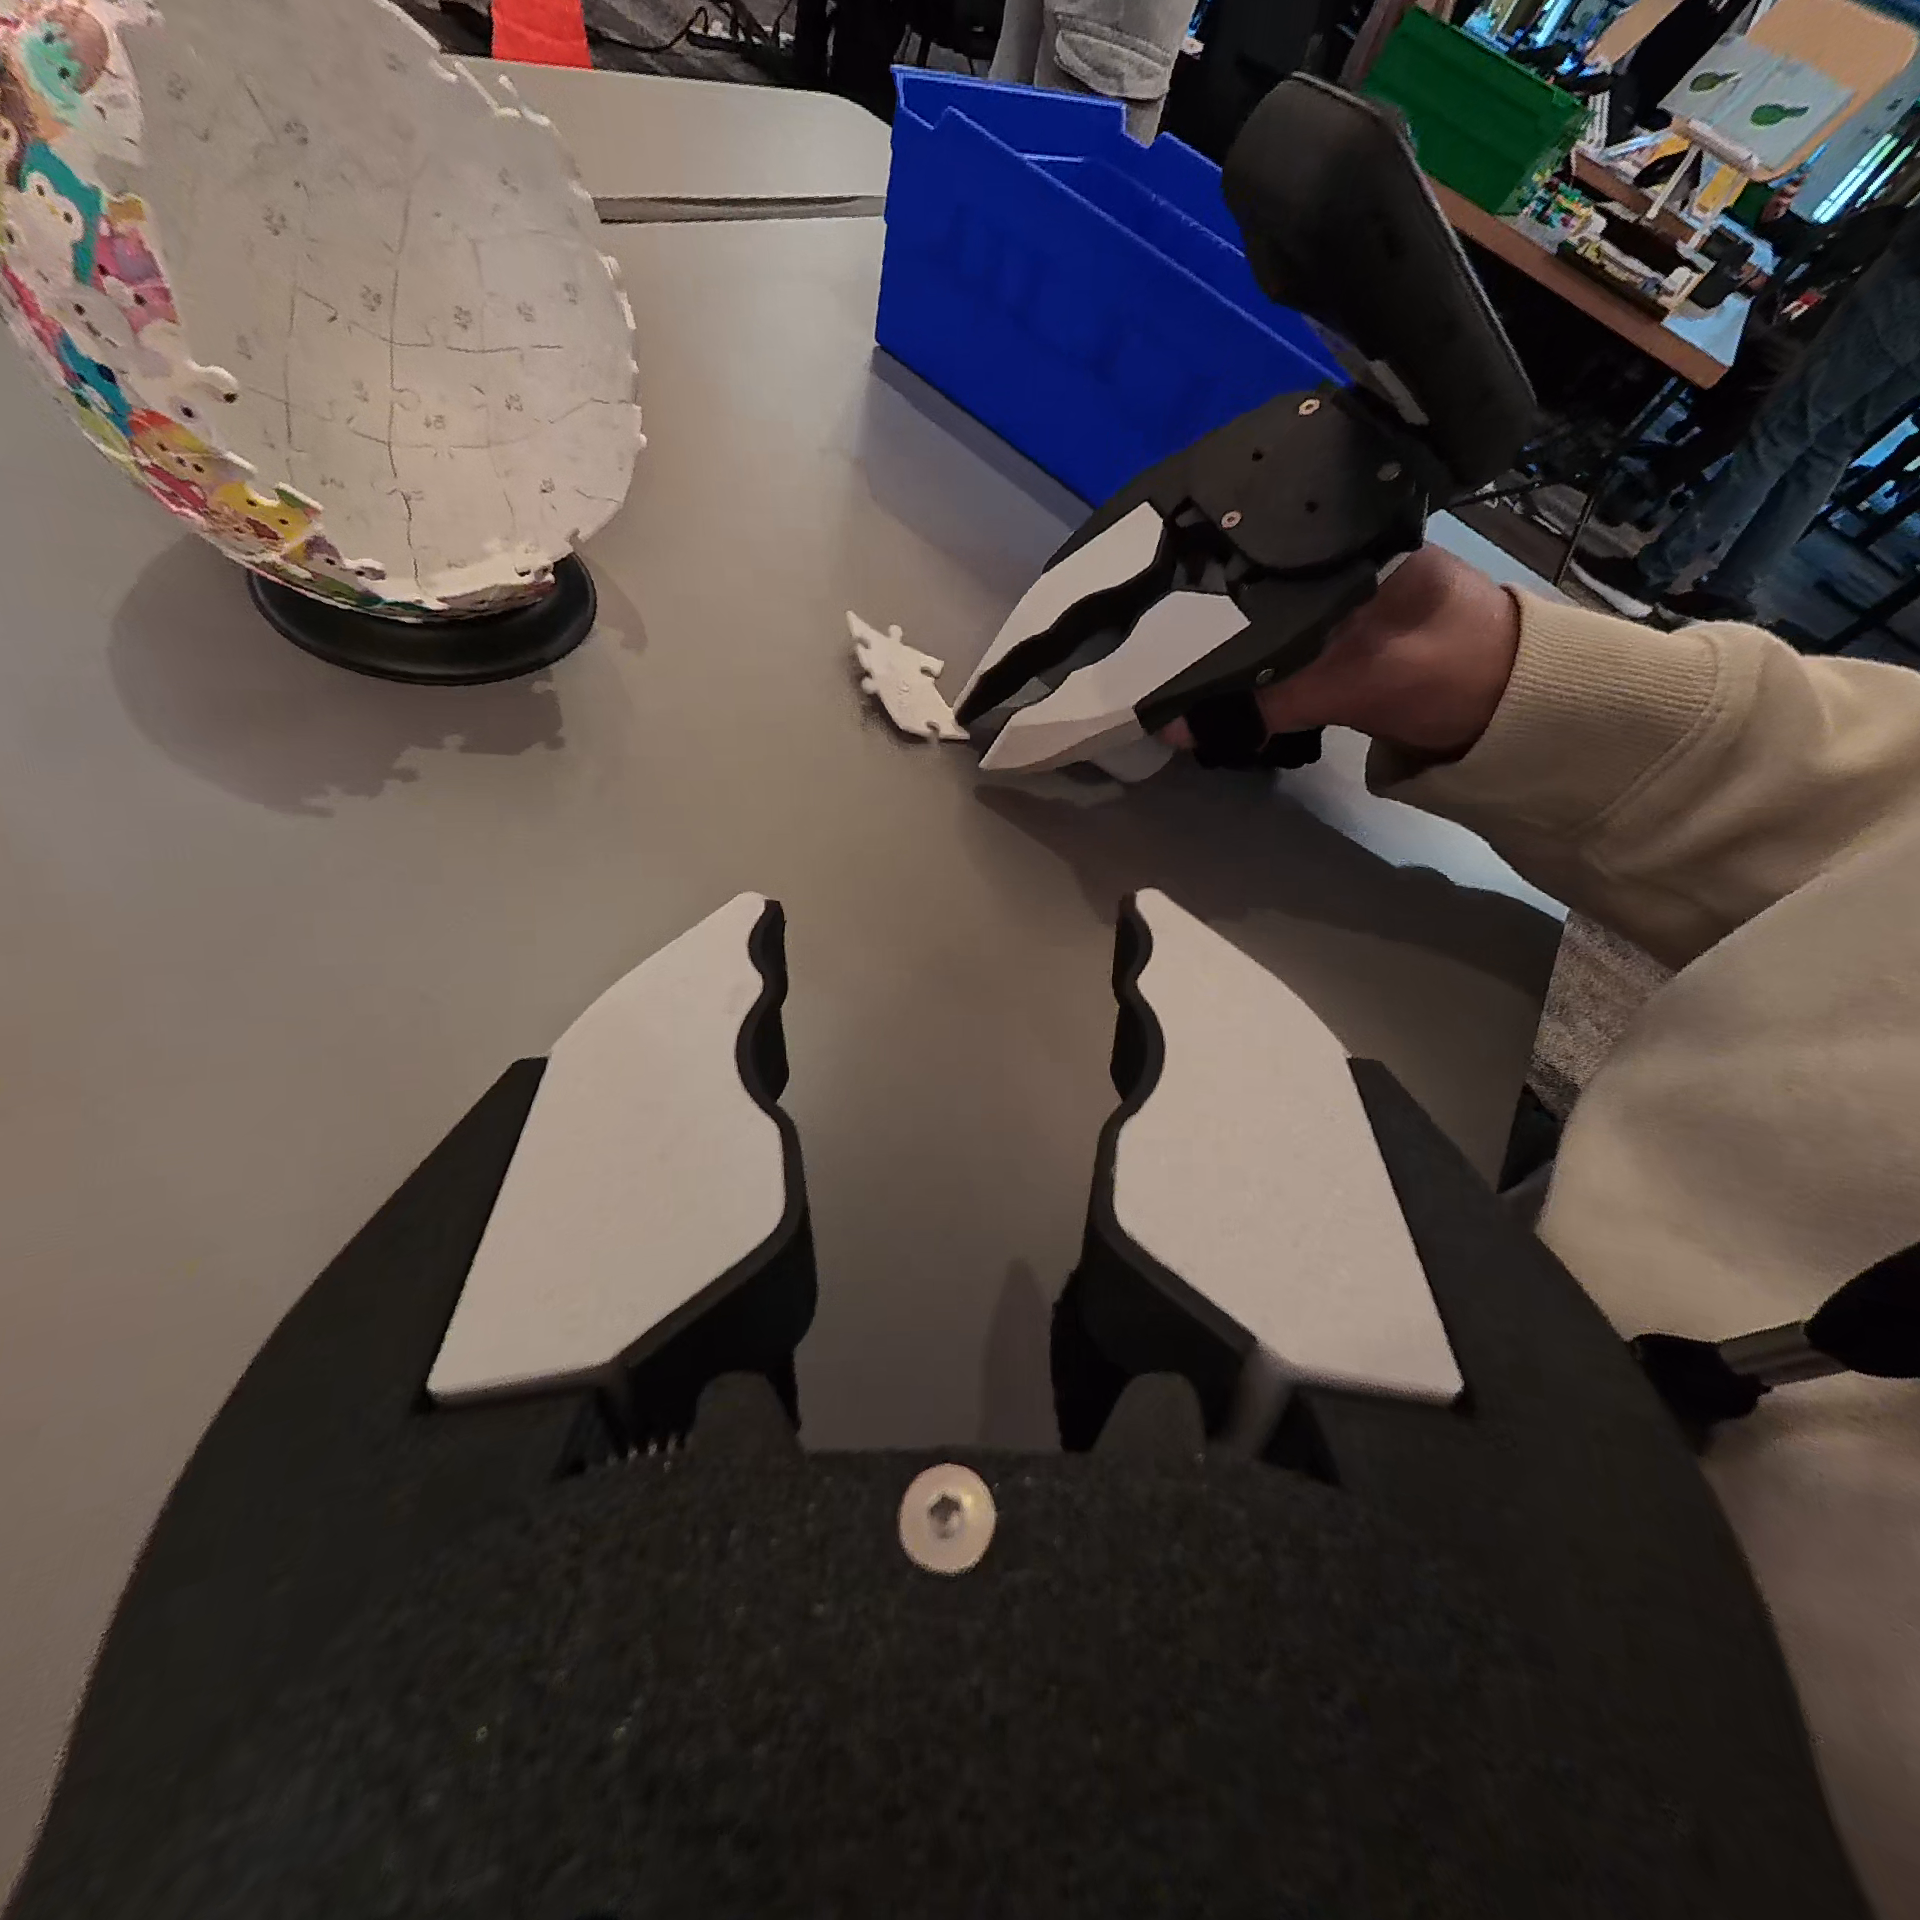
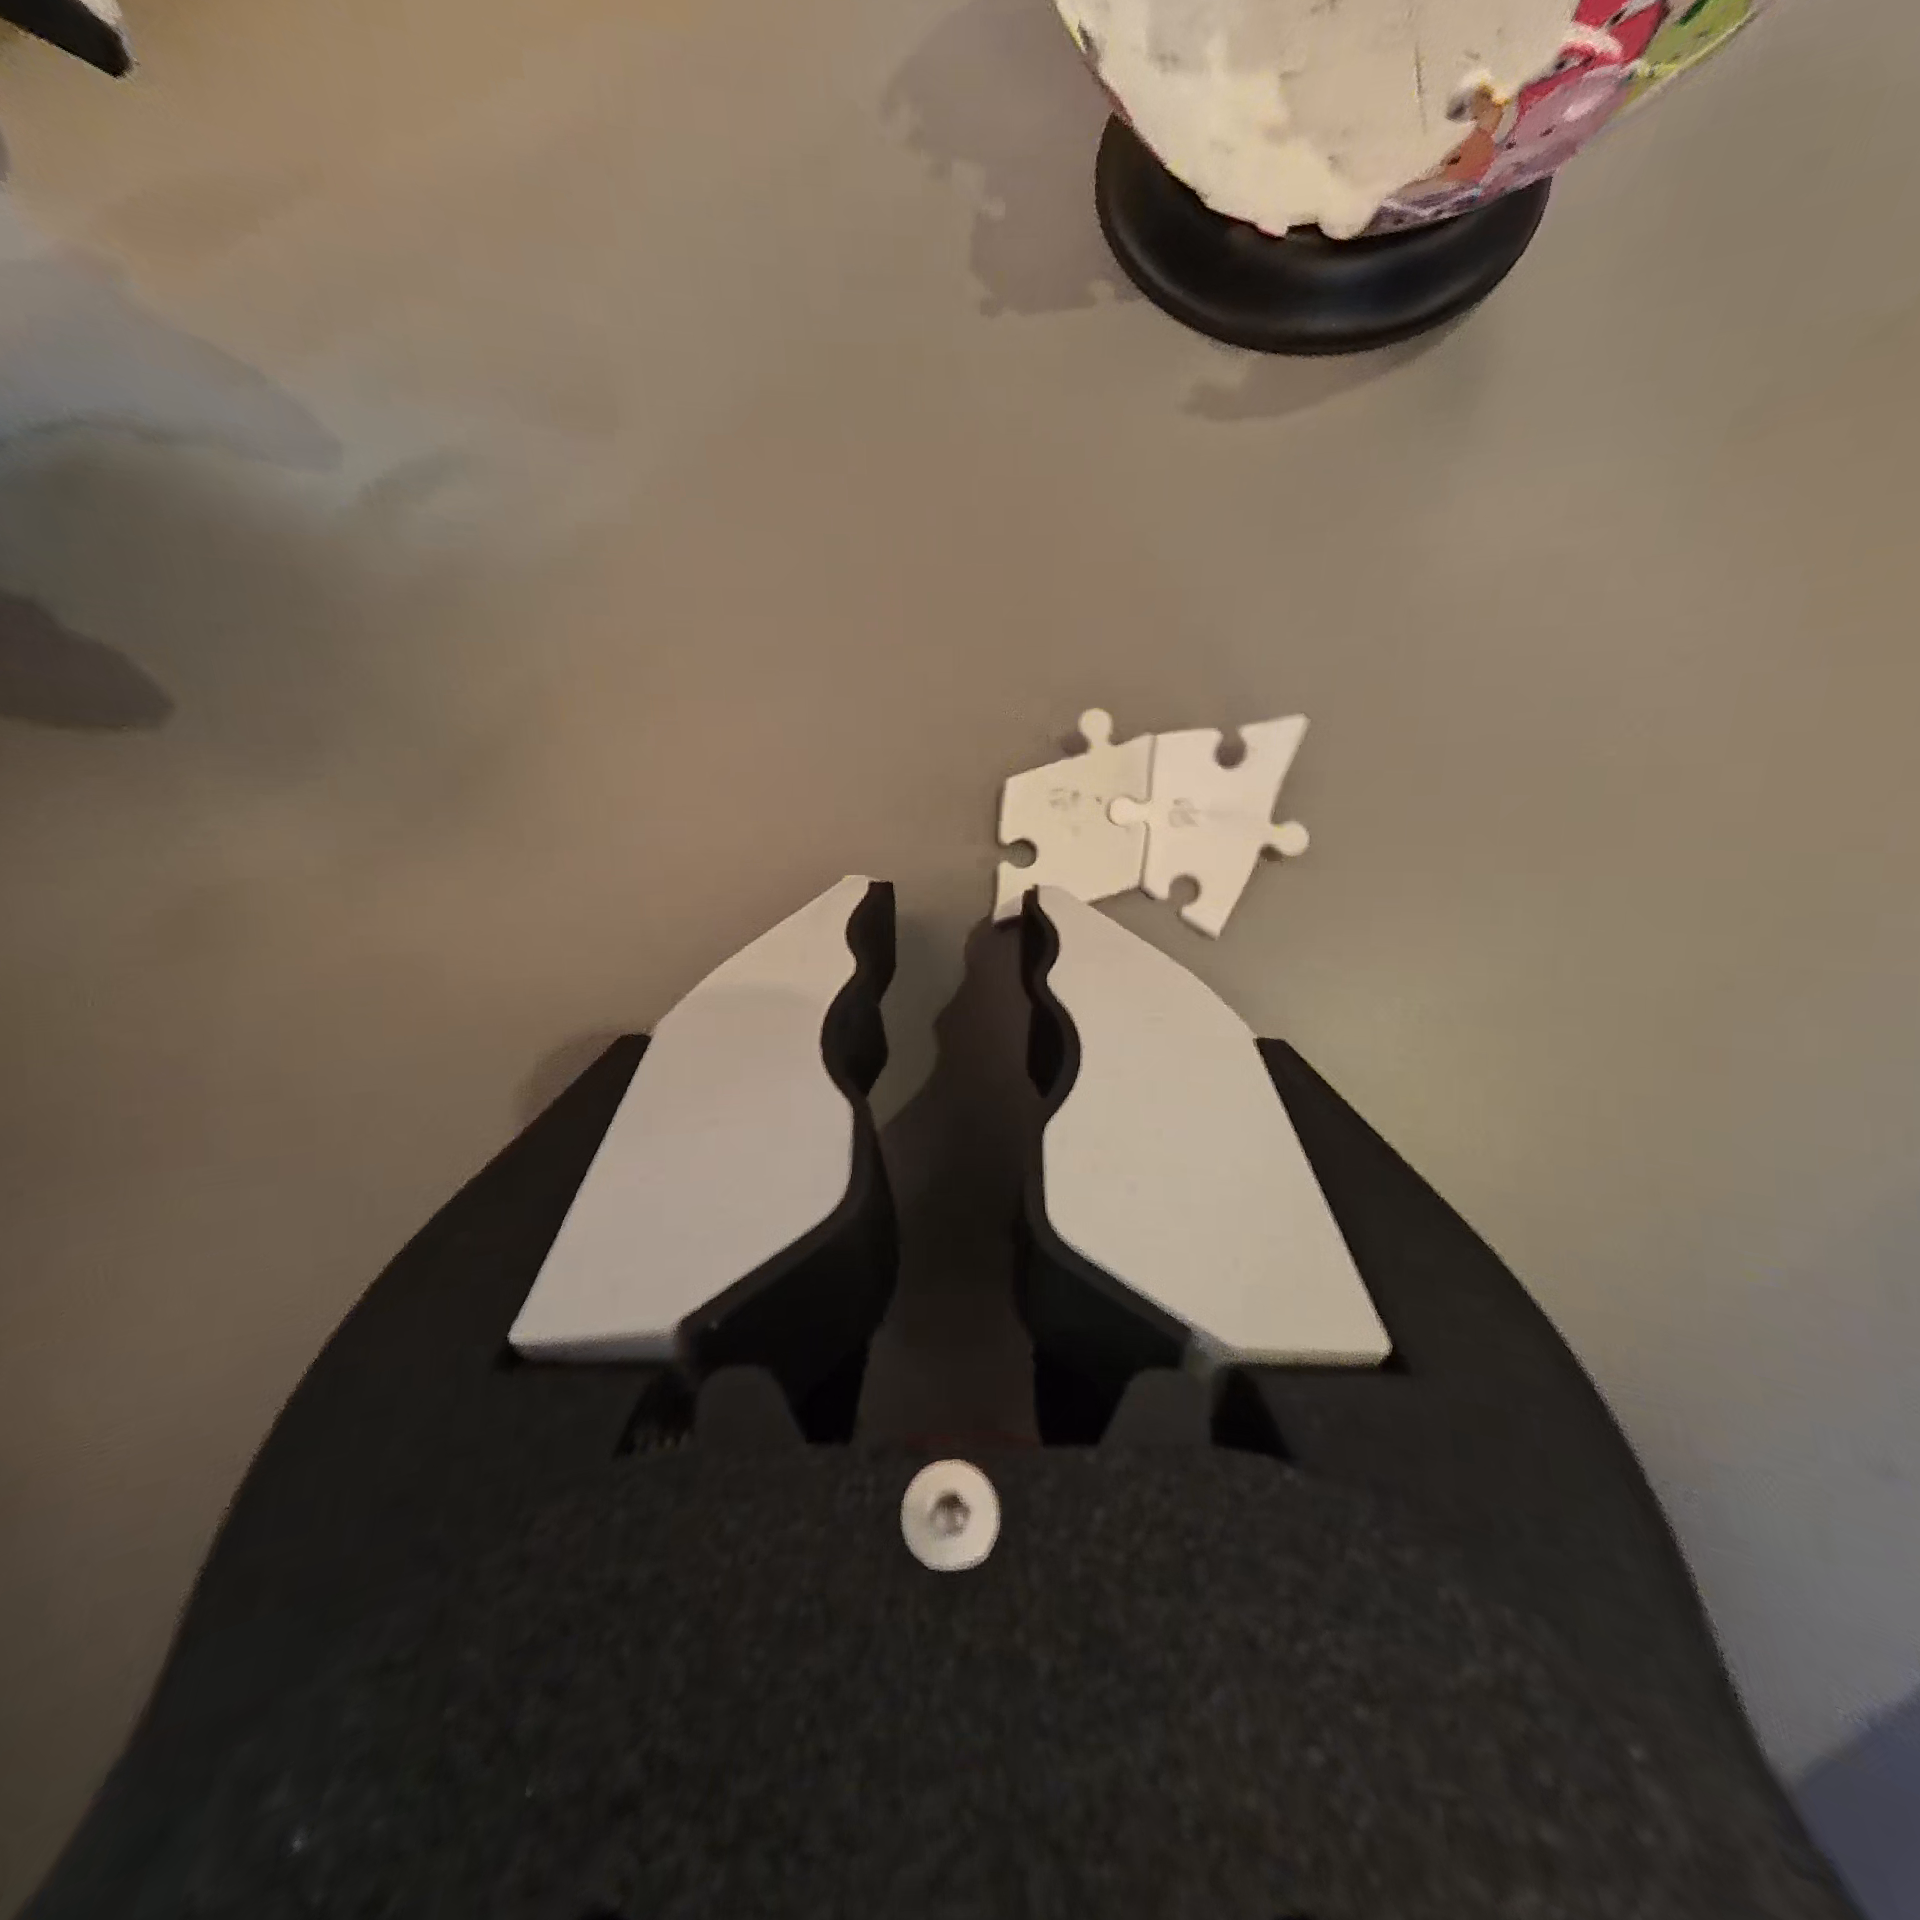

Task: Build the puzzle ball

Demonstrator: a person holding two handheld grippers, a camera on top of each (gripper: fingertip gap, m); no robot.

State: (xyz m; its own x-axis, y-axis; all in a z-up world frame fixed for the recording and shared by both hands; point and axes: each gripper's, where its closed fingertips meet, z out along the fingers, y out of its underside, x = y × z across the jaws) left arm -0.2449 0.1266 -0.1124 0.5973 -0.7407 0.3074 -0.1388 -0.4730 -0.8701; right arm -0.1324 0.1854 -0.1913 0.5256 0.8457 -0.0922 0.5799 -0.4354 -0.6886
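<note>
A: Left wrist view first. What's the surface like?

B: Plain grey table (image 1: 727,436), matte, w/ a seam running across the far part. Behind it a blue bin (image 1: 1039,312) sits near the far right corner. Room beyond is cluttered: a green crate (image 1: 1475,104), another table w/ stuff on it, a person's legs at the right.

A: And the task item?

B: Puzzle ball (image 1: 343,312) is far left, part-built, open shell showing its white inside, coloured print on the outer side. It rests on a black ring stand (image 1: 426,634). Two joined white pieces (image 1: 899,681) lie flat mid-table, well apart from the ball.

A: Grippers?

B: Left gripper (image 1: 951,914) hovers over bare table, jaws wide apart, nothing between them. Right gripper (image 1: 971,732), held by a hand (image 1: 1392,665) in a cream sleeve (image 1: 1662,748), tips down at the table beside the near edge of the pieces. In the right wrist view the right gripper (image 2: 956,894) has a narrow gap between its fingers, nothing in it; the right finger's tip overlaps the corner of the joined pieces (image 2: 1153,821). Can't tell if it's touching.

A: Room to move?

B: Table's right edge runs close behind the right hand. Wide bare stretch btw the pieces and the stand (image 2: 1320,281), and in front of the left gripper.
</note>
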